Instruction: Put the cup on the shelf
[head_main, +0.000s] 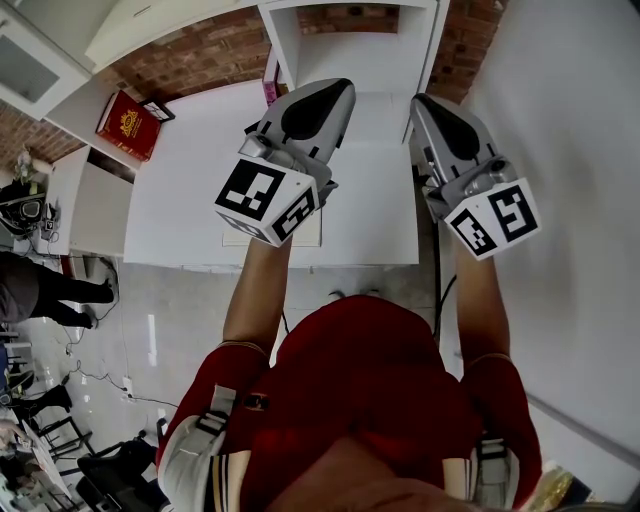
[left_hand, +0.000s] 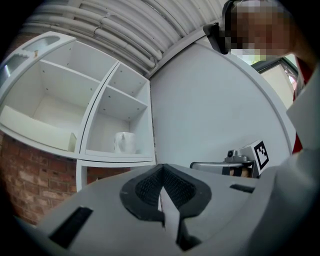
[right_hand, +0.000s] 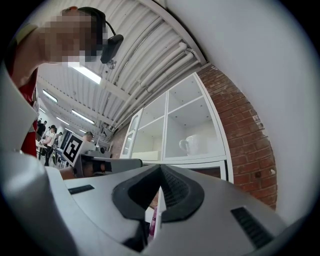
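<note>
The white cup stands upright in the lower right compartment of the white shelf, and the right gripper view shows the cup there too, handle to the left. Both grippers hang in the air short of the shelf, apart from the cup. My left gripper is shut with nothing between its pads. My right gripper also looks shut and empty. In the head view the left gripper and the right gripper point side by side toward the shelf; the cup is hidden there.
A white table lies under both grippers. A red box sits at its far left corner and a small pink thing by the shelf foot. A grey wall runs along the right; people stand at the far left.
</note>
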